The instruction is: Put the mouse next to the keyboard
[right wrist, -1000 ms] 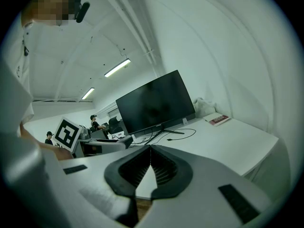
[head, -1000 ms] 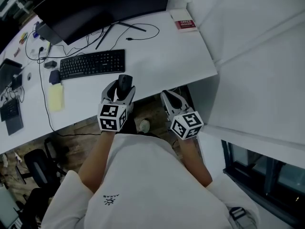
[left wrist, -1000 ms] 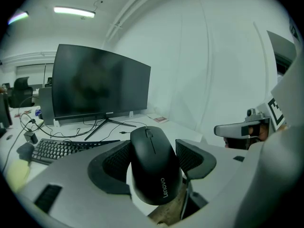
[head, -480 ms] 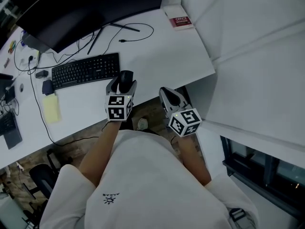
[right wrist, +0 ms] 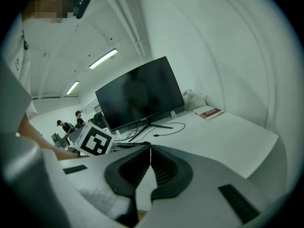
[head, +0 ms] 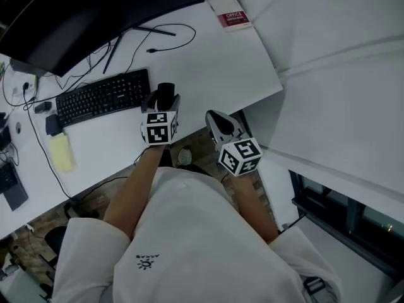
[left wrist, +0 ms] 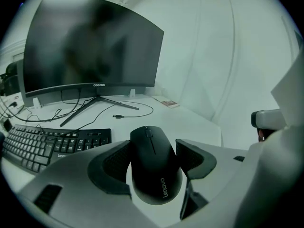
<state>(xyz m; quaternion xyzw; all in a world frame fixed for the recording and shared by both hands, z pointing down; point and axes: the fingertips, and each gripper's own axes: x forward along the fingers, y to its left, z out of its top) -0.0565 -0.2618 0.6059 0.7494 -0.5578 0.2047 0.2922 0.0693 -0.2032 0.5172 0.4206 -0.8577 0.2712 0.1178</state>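
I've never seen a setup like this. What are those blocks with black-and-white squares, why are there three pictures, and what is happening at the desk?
There is no robot here. A person holds a two-jaw gripper in each hand, and the marker cubes are part of those tools. The picture from above comes from a camera on the person's head. The other two come from a camera riding on each gripper, looking along its jaws.

On the white desk are a black keyboard, a dark curved monitor, a loose black cable, a yellow notepad and a red-and-white booklet.

The left gripper is closed on a black computer mouse, just beside the keyboard's right end. The right gripper is shut with nothing in it, near the desk's front edge.
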